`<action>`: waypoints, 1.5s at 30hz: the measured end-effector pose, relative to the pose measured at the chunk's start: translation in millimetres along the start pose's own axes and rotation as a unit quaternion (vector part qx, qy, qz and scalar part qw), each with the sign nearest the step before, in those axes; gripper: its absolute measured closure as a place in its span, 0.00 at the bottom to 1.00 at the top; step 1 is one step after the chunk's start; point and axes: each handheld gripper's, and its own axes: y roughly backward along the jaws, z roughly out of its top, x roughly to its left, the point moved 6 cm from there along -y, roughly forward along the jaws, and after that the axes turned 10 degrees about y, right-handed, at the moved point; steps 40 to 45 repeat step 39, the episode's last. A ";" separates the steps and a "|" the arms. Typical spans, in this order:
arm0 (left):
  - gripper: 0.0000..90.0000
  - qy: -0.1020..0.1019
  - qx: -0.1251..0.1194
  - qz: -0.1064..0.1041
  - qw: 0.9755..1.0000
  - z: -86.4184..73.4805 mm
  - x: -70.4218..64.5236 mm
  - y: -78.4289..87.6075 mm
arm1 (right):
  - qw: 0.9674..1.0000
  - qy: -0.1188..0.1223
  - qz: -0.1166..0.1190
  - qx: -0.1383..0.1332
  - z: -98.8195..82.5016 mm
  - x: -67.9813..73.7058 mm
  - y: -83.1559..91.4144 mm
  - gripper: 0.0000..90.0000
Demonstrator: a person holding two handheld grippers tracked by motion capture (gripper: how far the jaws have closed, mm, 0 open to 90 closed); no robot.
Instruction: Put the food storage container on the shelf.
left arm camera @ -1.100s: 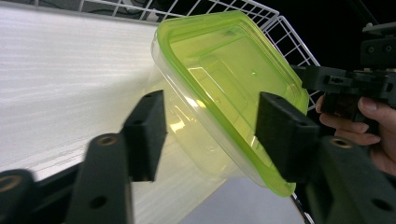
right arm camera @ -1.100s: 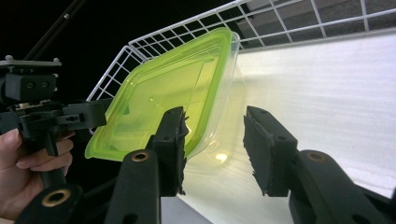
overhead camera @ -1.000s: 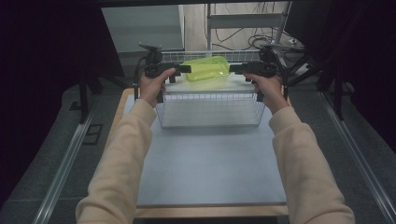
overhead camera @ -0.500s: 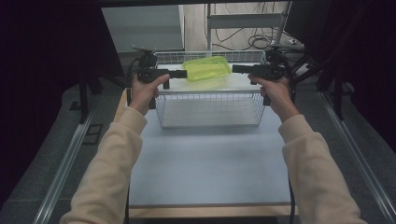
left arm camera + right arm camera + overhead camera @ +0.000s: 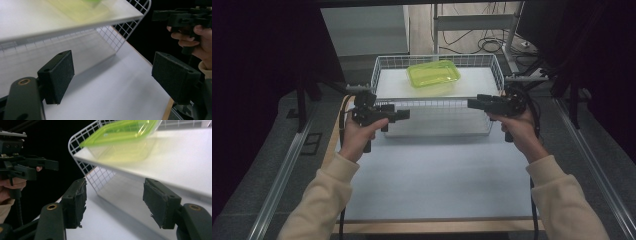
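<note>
A lime-green lidded clear container [image 5: 433, 73] rests on the white floor of a white wire basket [image 5: 384, 62] at the table's far end. My left gripper [image 5: 404, 115] hovers in front of the basket's left corner, pointing right. My right gripper [image 5: 472, 103] is at the front right, pointing left. Both sets of jaws have just been opening, and nothing is between them. In the left gripper view the pads [image 5: 60, 75] stand wide over the table beside the basket [image 5: 115, 35]. In the right gripper view the container [image 5: 120, 132] sits above the open gripper [image 5: 116, 202].
A pale blue-grey mat [image 5: 432, 175] covers the table between the basket and the wooden front edge [image 5: 432, 225]. Metal rails [image 5: 282, 175] run along both sides. A desk frame and cables [image 5: 482, 45] lie behind the basket. Dark surroundings close in left and right.
Both grippers, first at the container's two ends above the basket, have pulled back toward me and apart. The container now sits lower, on the basket floor. Both jaws have widened.
</note>
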 end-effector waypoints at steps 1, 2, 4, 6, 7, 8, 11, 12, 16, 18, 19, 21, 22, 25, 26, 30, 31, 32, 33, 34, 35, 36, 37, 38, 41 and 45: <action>0.20 -0.001 -0.001 -0.002 1.000 -6.8 -0.7 1.4 | 1.000 0.004 0.001 0.001 -5.2 2.6 1.3 0.40; 0.20 0.001 -0.003 -0.005 1.000 -13.4 -1.4 2.3 | 1.000 0.009 0.005 0.003 -10.7 5.2 2.5 0.40; 0.20 0.003 -0.002 -0.011 1.000 -27.2 -1.8 4.0 | 1.000 0.018 0.005 0.007 -22.0 10.1 4.7 0.39; 0.20 0.007 0.001 -0.016 1.000 -40.4 -0.4 4.8 | 1.000 0.025 0.004 0.010 -33.3 15.0 6.7 0.37; 0.20 0.009 0.001 -0.018 1.000 -46.5 0.8 5.5 | 1.000 0.027 0.005 0.010 -38.4 17.1 7.6 0.37; 0.20 0.011 0.001 -0.019 1.000 -52.3 2.1 6.1 | 1.000 0.029 0.007 0.011 -43.7 19.3 8.6 0.36; 0.20 0.015 0.001 -0.017 1.000 -68.0 5.8 7.9 | 0.999 0.035 0.008 0.015 -59.7 25.2 10.4 0.35; 0.20 0.015 0.001 -0.016 1.000 -73.1 6.7 7.9 | 0.999 0.036 0.009 0.017 -65.3 26.9 10.9 0.35; 0.20 0.006 0.010 -0.005 1.000 -92.3 8.1 7.3 | 0.999 0.042 0.010 0.022 -89.5 31.7 13.3 0.34; 0.20 0.006 0.016 -0.007 1.000 -102.2 8.7 6.5 | 0.998 0.055 0.001 0.028 -104.1 32.9 15.5 0.33; 0.20 0.009 0.018 -0.009 1.000 -107.2 8.5 5.1 | 0.998 0.060 -0.002 0.030 -108.9 33.0 15.6 0.33; 0.20 0.010 0.022 -0.009 1.000 -112.3 8.9 3.7 | 0.997 0.065 -0.006 0.037 -115.2 33.1 16.0 0.32; 0.20 0.012 0.029 -0.011 0.999 -121.6 10.1 0.7 | 0.997 0.066 -0.007 0.043 -126.2 33.0 16.8 0.32; 0.20 0.014 0.034 -0.012 0.999 -130.6 12.2 -3.3 | 0.997 0.059 -0.005 0.046 -137.0 32.2 17.4 0.32; 0.20 0.015 0.035 -0.012 0.999 -132.0 13.2 -4.3 | 0.997 0.056 -0.004 0.046 -138.9 31.8 17.6 0.32; 0.20 0.018 0.038 -0.010 0.999 -132.9 16.0 -6.1 | 0.998 0.053 -0.004 0.042 -139.1 31.2 19.0 0.32; 0.20 0.017 0.037 -0.010 0.999 -132.9 16.3 -6.1 | 0.998 0.052 -0.004 0.039 -138.5 31.3 19.6 0.32; 0.20 0.017 0.037 -0.010 0.999 -133.3 16.6 -6.4 | 0.998 0.053 -0.003 0.039 -138.6 31.5 20.1 0.31; 0.20 0.017 0.036 -0.011 0.999 -134.1 16.9 -7.0 | 0.998 0.055 -0.003 0.039 -138.9 31.7 20.4 0.31; 0.20 0.019 0.039 -0.012 0.999 -135.4 17.2 -7.6 | 0.998 0.056 -0.005 0.039 -139.7 31.6 20.5 0.31; 0.20 0.018 0.041 -0.013 0.999 -136.3 17.7 -8.2 | 0.998 0.055 -0.007 0.039 -140.5 31.8 20.6 0.31; 0.20 0.019 0.042 -0.013 0.999 -137.0 18.1 -8.6 | 0.998 0.057 -0.006 0.040 -141.4 31.8 20.4 0.31; 0.20 0.019 0.042 -0.013 0.999 -137.0 18.1 -8.6 | 0.998 0.057 -0.006 0.040 -141.4 31.8 20.4 0.31; 0.20 0.019 0.043 -0.013 0.999 -137.3 18.1 -8.5 | 0.997 0.056 -0.007 0.043 -142.2 31.9 20.4 0.31; 0.20 0.019 0.041 -0.012 0.999 -137.3 18.2 -8.0 | 0.997 0.057 -0.007 0.044 -142.9 32.0 20.3 0.31; 0.20 0.019 0.041 -0.012 0.999 -137.3 18.2 -8.0 | 0.997 0.057 -0.007 0.044 -142.9 32.0 20.3 0.31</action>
